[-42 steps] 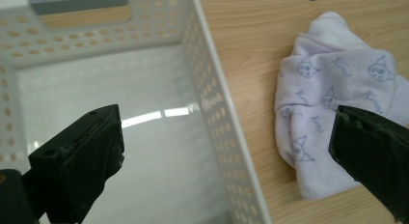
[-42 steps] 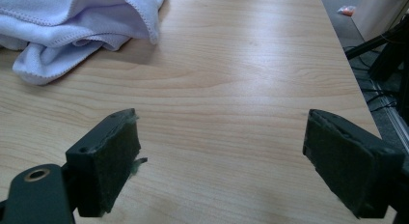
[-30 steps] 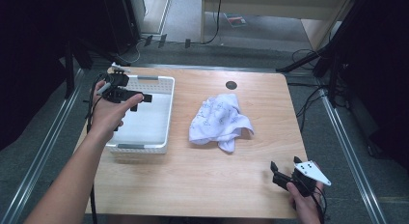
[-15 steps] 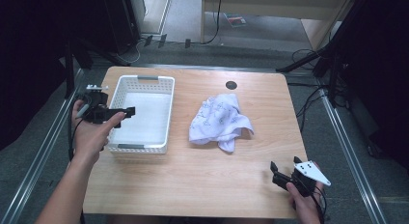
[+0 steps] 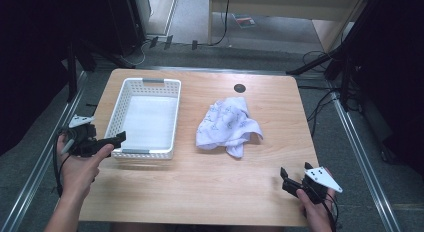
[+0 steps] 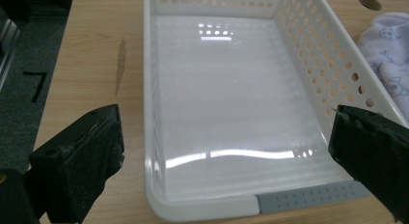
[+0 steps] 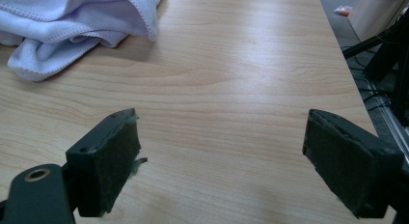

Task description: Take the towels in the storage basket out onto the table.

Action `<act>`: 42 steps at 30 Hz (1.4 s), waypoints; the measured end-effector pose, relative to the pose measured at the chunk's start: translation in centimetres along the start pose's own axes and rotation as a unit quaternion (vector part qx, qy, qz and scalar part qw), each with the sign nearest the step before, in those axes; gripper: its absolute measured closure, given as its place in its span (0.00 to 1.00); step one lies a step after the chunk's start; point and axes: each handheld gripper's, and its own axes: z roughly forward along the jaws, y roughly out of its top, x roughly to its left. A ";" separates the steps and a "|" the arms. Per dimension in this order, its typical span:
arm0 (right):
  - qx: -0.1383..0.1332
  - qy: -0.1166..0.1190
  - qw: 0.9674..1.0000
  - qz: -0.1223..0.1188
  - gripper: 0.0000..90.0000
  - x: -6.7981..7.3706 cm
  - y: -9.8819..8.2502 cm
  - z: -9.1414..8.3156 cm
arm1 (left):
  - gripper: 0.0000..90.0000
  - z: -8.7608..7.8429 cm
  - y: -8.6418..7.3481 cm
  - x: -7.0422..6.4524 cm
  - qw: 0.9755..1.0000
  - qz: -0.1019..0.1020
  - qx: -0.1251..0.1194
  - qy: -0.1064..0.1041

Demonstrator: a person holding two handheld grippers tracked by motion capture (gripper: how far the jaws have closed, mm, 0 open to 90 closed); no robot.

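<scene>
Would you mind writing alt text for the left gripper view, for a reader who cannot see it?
An empty white perforated basket sits on a wooden table, seen between the two open black jaws of the left hand-held gripper. The basket's near rim has a grey handle strip, and a crumpled pale patterned cloth lies just beyond the basket's right side.

Glossy plastic basket (image 6: 231, 113); wood table (image 7: 241, 89)

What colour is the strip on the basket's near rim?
Grey, on the white basket; the strip shows best in the left gripper view.
</scene>
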 end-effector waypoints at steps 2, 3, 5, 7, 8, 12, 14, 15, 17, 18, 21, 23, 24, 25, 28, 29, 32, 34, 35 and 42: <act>0.000 0.000 1.000 0.000 0.15 0.0 0.0 0.0 | 0.00 -0.3 -0.9 0.5 1.000 -0.010 -0.013 -0.002; 0.000 0.000 1.000 0.000 0.15 0.0 0.0 0.0 | 0.00 -0.4 -1.4 0.7 1.000 -0.013 -0.018 -0.001; 0.000 0.000 1.000 0.000 0.15 0.0 0.0 0.0 | 0.00 -0.6 -2.4 1.2 0.999 -0.015 -0.032 -0.002; 0.000 0.000 1.000 0.000 0.15 0.0 0.0 0.0 | 0.00 -0.8 -3.5 1.7 0.999 -0.016 -0.045 0.010; 0.000 0.000 1.000 0.000 0.15 0.0 0.0 0.0 | 0.00 -0.9 -4.0 2.0 0.998 -0.023 -0.051 0.008; 0.000 -0.002 1.000 0.000 0.15 0.0 0.0 0.0 | 0.00 -1.1 -5.7 3.2 0.997 -0.034 -0.065 0.002; 0.000 -0.002 1.000 -0.001 0.15 0.0 0.0 0.0 | 0.00 -1.2 -6.5 3.7 0.997 -0.033 -0.073 0.004; 0.000 -0.002 1.000 -0.001 0.15 0.0 0.0 0.0 | 0.00 -1.2 -6.9 4.0 0.996 -0.034 -0.078 0.005; 0.000 -0.003 1.000 -0.001 0.15 0.0 0.0 0.0 | 0.00 -1.2 -7.9 4.8 0.995 -0.042 -0.087 0.002; 0.000 -0.003 1.000 0.000 0.15 0.0 0.0 0.0 | 0.00 -1.1 -8.4 5.2 0.995 -0.047 -0.092 0.004; 0.001 -0.004 1.000 -0.001 0.15 0.0 0.0 0.0 | 0.00 -0.7 -9.8 6.7 0.994 -0.063 -0.093 0.003; 0.001 -0.005 1.000 -0.001 0.15 0.0 0.0 0.0 | 0.00 -0.4 -10.3 7.6 0.994 -0.067 -0.091 0.006; 0.001 -0.006 1.000 -0.001 0.15 0.0 0.0 0.0 | 0.00 -0.3 -10.5 8.0 0.994 -0.068 -0.090 0.007; 0.001 -0.006 1.000 -0.001 0.15 0.0 0.0 0.0 | 0.00 -0.2 -10.7 8.4 0.993 -0.069 -0.090 0.009; 0.002 -0.008 1.000 -0.001 0.15 0.0 0.0 0.0 | 0.00 0.2 -11.0 9.0 0.994 -0.073 -0.084 0.013; 0.002 -0.009 1.000 0.000 0.15 0.1 0.0 0.0 | 0.00 0.3 -11.0 9.1 0.994 -0.075 -0.084 0.009; 0.002 -0.010 1.000 0.000 0.15 0.1 0.0 0.0 | 0.00 0.8 -10.9 9.1 0.993 -0.079 -0.084 0.012; 0.003 -0.011 1.000 0.000 0.15 0.1 0.0 0.0 | 0.00 0.9 -10.9 9.0 0.993 -0.078 -0.082 0.016; 0.003 -0.011 1.000 -0.001 0.15 0.1 0.0 0.0 | 0.00 0.9 -11.0 9.0 0.994 -0.075 -0.081 0.018; 0.004 -0.012 1.000 -0.006 0.15 0.1 0.0 0.1 | 0.01 1.5 -11.1 7.6 0.994 -0.041 -0.082 0.061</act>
